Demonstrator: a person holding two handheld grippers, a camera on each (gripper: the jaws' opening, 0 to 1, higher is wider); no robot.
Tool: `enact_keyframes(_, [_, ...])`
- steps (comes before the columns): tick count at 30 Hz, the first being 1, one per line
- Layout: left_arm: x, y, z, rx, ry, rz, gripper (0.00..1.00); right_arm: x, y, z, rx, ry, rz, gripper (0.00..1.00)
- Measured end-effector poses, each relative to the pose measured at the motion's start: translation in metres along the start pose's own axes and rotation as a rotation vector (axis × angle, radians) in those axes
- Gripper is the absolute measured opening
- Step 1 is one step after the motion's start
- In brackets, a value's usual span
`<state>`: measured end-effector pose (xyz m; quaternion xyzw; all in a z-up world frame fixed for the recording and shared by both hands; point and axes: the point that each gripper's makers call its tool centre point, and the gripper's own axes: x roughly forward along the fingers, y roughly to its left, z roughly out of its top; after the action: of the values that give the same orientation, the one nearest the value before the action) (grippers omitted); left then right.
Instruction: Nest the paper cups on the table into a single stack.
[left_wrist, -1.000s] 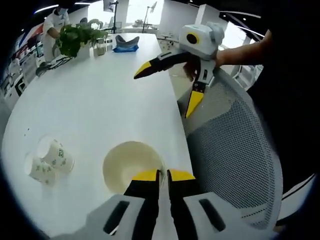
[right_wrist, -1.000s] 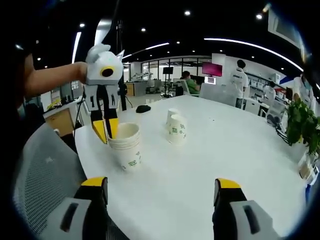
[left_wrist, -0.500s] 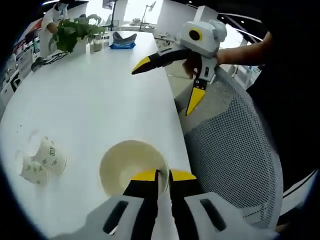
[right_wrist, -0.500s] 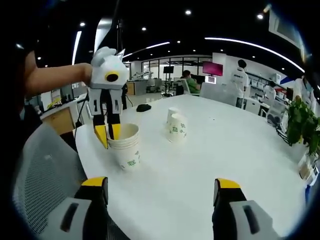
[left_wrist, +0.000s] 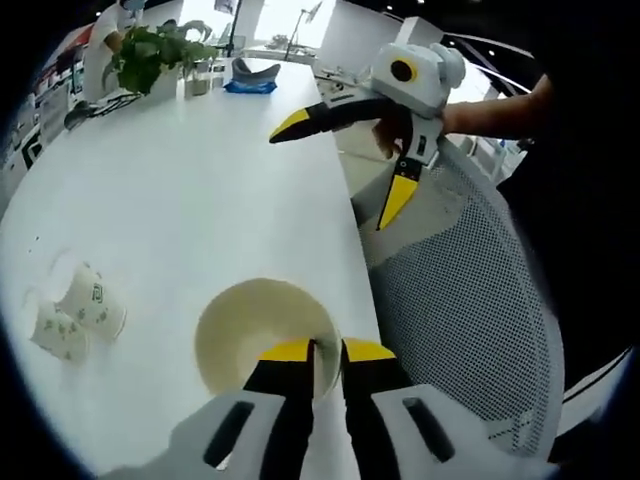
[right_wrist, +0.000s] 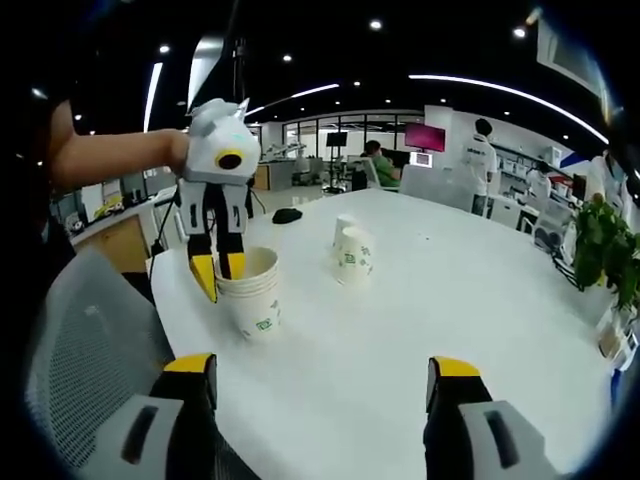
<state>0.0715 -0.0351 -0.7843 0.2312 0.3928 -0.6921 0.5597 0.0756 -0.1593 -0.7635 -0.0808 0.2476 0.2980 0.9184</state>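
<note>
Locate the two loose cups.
In the right gripper view the two cups stand mid-table, right of the stack the left gripper pinches.

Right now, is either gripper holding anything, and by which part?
The left gripper pinches the stack of paper cups by its top rim, one jaw inside and one outside. The right gripper is open and holds nothing.

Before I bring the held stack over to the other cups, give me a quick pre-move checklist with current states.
1. Left claw shut on rim of white paper cup stack: ok.
2. Stack upright on white table: ok.
3. Two remaining white paper cups nested together: not ok, side by side.
4. Both upright: cannot tell.
5. Right claw open, free: ok.
6. Table between stack and cups bare: ok.
</note>
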Motion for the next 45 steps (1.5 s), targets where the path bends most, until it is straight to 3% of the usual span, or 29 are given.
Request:
enact_keyframes(8, [-0.008, 0.0, 0.001, 0.013, -0.016, 0.022, 0.05, 0.0, -0.002, -0.001, 0.005, -0.002, -0.001, 0.87])
enact_keyframes(15, [-0.025, 0.003, 0.007, 0.026, -0.055, 0.058, 0.1, 0.0, -0.003, -0.001, 0.007, -0.005, -0.005, 0.87])
enact_keyframes(22, [-0.044, 0.006, 0.022, 0.021, -0.136, 0.093, 0.14, 0.0, -0.003, -0.001, 0.008, -0.005, -0.007, 0.87])
enact_keyframes(32, [-0.068, 0.032, 0.029, -0.003, -0.208, 0.192, 0.15, -0.001, -0.001, 0.003, 0.015, -0.008, -0.007, 0.88])
enact_keyframes(39, [-0.086, 0.065, 0.035, -0.06, -0.29, 0.313, 0.26, -0.001, -0.003, 0.002, 0.018, -0.011, -0.012, 0.88])
enact_keyframes(45, [-0.091, 0.086, 0.034, -0.093, -0.321, 0.377, 0.31, -0.001, -0.006, 0.001, 0.021, -0.015, -0.014, 0.88])
